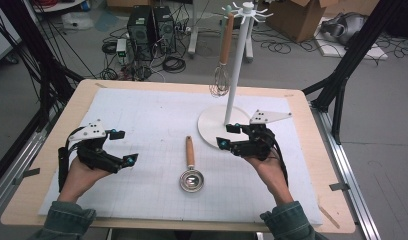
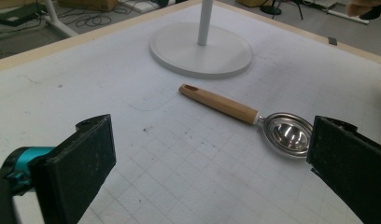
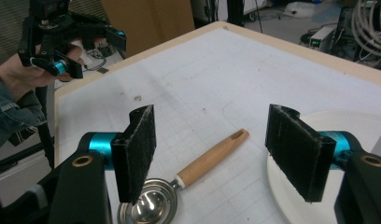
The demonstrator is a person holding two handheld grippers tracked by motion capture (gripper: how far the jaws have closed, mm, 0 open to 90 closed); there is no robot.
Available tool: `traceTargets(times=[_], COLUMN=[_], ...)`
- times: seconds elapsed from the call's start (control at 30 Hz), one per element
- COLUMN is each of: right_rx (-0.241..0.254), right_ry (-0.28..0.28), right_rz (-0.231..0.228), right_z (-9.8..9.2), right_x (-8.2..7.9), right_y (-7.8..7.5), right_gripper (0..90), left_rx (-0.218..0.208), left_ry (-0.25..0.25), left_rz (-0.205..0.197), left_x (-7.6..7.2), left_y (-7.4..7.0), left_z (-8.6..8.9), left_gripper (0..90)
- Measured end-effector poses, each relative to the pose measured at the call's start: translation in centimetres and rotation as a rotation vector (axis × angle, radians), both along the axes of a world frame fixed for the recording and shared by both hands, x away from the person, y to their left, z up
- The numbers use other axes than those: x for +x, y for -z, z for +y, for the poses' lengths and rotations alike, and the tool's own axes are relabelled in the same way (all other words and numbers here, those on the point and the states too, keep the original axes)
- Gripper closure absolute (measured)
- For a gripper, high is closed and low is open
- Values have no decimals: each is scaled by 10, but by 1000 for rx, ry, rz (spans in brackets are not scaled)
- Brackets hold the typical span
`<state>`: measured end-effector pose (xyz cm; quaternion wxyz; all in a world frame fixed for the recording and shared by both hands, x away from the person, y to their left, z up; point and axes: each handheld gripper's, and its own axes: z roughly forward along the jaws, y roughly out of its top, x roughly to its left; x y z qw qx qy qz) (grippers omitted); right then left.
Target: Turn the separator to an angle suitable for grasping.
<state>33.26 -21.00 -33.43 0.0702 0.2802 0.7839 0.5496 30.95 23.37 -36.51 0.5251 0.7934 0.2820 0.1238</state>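
A small metal scoop with a wooden handle [image 1: 191, 167] lies flat in the middle of the white mat, bowl toward me. My left gripper [image 1: 124, 146] hovers left of it, jaws wide open and empty. In the left gripper view the scoop [image 2: 235, 109] lies ahead between the open jaws of that gripper [image 2: 212, 140], well beyond them. My right gripper [image 1: 227, 136] is open to the right of the scoop's handle end, beside the stand's base. In the right gripper view its jaws [image 3: 216, 144] frame the scoop's handle [image 3: 212, 158] from above without touching it.
A white stand [image 1: 237, 65] on a round base [image 1: 209, 131] rises at the back right of the mat, with a wooden-handled whisk [image 1: 222, 75] hanging from its top hooks. The base [image 3: 366, 123] lies close under the right jaw. Computers, cables and boxes sit on the floor beyond the table.
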Motion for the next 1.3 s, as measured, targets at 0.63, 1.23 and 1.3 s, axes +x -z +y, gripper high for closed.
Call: traceTargets(times=[0.63, 1.23, 1.3], right_rx=[-102, -210, -209], right_ry=[-53, -80, -80], right_rz=[84, 172, 180], right_z=[31, 59, 62], right_x=[1, 21, 23], right_y=[47, 76, 79], right_gripper=[575, 871, 879], left_rx=[35, 27, 28], left_ry=[5, -5, -5], left_rz=[24, 8, 8], left_x=[2, 0, 0], left_y=[13, 8, 9], left_z=[-5, -1, -1], left_gripper=[17, 17, 17])
